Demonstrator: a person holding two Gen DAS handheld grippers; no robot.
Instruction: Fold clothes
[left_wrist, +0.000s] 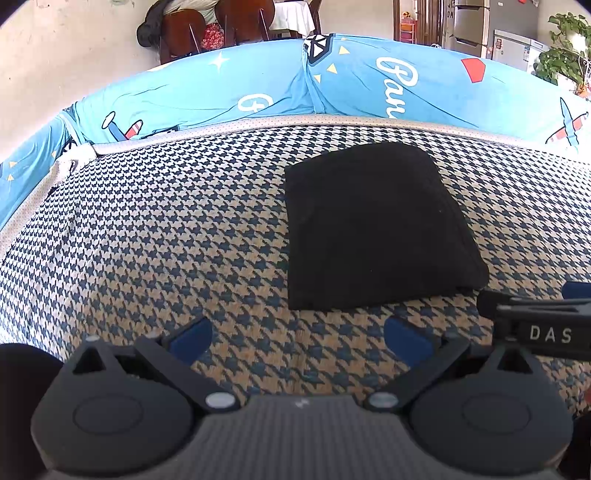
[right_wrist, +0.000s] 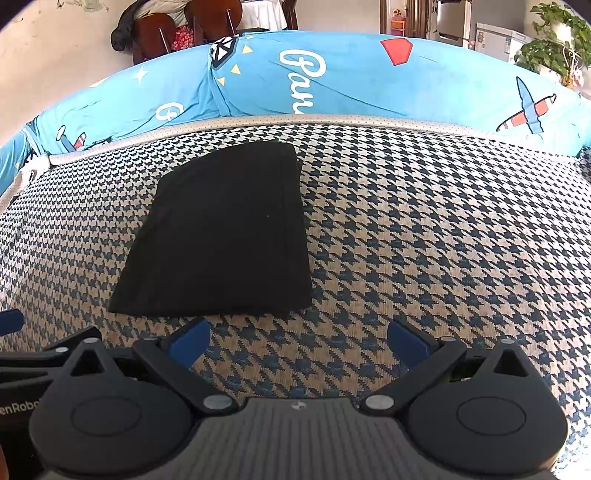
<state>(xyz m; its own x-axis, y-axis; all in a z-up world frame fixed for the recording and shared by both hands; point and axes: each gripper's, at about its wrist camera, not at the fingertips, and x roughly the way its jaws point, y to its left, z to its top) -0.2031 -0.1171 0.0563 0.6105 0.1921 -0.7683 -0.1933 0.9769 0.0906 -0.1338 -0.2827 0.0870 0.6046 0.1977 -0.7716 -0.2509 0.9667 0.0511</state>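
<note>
1. One folded black cloth garment (left_wrist: 373, 225).
2. One blue-and-cream houndstooth woven cover (left_wrist: 166, 229).
3. One bright blue printed sheet (left_wrist: 229, 88) behind it.
4. Two black grippers, the left (left_wrist: 299, 338) and the right (right_wrist: 299, 341).

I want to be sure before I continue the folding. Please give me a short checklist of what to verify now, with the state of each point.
1. Left gripper open, holding nothing: ok.
2. Right gripper open, holding nothing: ok.
3. Black garment lies flat as a compact folded shape: ok.
4. Garment clear of both grippers: ok.
5. Houndstooth cover smooth around it: ok.
6. Layers inside aligned: cannot tell.
</note>
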